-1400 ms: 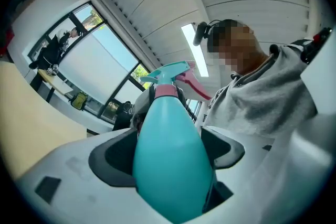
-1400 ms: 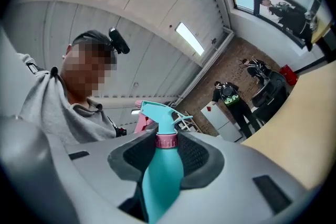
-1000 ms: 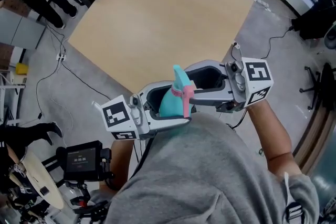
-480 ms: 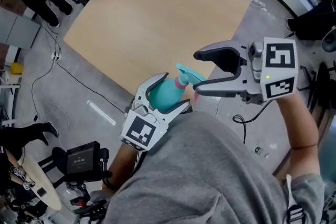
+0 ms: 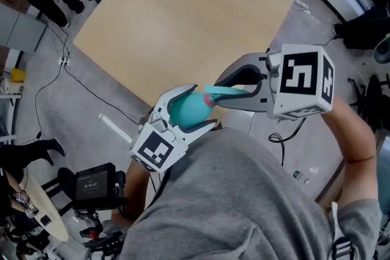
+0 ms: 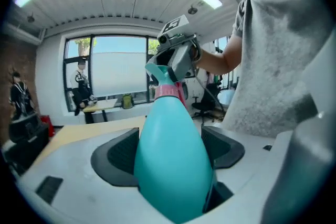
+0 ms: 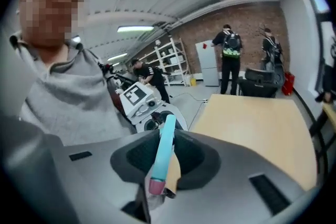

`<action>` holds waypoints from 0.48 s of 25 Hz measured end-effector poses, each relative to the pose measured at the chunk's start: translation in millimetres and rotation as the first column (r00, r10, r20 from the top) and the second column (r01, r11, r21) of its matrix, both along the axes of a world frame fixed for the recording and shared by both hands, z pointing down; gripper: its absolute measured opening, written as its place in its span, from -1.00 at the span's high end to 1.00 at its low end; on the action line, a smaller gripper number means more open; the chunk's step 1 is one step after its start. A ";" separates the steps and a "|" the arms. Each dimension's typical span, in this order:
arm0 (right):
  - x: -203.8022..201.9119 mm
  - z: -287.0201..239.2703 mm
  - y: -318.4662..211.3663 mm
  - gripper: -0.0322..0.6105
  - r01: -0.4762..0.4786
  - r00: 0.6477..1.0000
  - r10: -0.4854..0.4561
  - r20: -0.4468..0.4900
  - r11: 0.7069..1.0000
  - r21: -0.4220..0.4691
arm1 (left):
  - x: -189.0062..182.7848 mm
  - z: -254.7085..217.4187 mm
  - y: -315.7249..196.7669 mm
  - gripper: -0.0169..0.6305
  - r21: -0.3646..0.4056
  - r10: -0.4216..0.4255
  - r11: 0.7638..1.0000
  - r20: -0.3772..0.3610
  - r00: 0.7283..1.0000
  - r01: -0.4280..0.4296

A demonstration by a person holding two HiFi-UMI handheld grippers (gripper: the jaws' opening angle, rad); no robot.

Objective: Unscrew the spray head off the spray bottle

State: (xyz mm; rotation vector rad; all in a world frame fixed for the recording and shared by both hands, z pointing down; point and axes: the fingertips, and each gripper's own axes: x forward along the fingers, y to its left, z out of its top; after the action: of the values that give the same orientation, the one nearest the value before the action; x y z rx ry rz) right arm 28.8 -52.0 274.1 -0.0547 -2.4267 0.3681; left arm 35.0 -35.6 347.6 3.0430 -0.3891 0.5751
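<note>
Teal plastic fills the middle of the left gripper view, where we see the teardrop-shaped teal plastic spray bottle (image 6: 170, 160) lodged between the jaws of the left gripper (image 5: 204, 106). Both dark pads press on its wide body, so that gripper is clamped on it. At the centre of the head view the bottle lies tilted, its neck aimed toward the right of the frame. It is held in the air just above the person's grey shirt (image 5: 244, 204) in the frame and overlaps the lower edge of the pale tan wooden table (image 5: 183, 21). A pink ring-shaped collar (image 5: 209, 100) sits at the neck, and beyond it the slim teal spray head (image 5: 228, 92) runs in between the jaws of the right gripper (image 5: 217, 94). Those jaws have just been closing, and in the right gripper view we find them together on the spray head, which stands nearly upright between the pads. Head and bottle are joined at the collar.
</note>
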 end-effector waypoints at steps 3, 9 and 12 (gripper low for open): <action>-0.1 -9.3 35.9 0.62 0.339 0.940 -0.336 -0.052 0.914 0.222 | 3.0 -11.7 30.3 -0.18 -0.094 0.190 0.975 -0.121 0.974 -0.202; 1.4 -9.8 61.3 0.62 0.620 0.768 -0.621 -0.158 0.658 0.427 | 3.1 -15.3 50.2 -0.18 -0.153 0.325 0.920 -0.215 0.921 -0.360; 0.5 -9.4 56.1 0.61 0.615 0.769 -0.617 -0.166 0.645 0.453 | 3.9 -14.9 47.5 -0.18 -0.173 0.320 0.915 -0.239 0.917 -0.364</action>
State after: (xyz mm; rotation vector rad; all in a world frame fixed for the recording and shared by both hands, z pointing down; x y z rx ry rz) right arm 29.3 4.1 264.7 -0.6499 -2.2538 -0.5635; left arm 38.9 11.9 332.7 2.9304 0.2100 0.2778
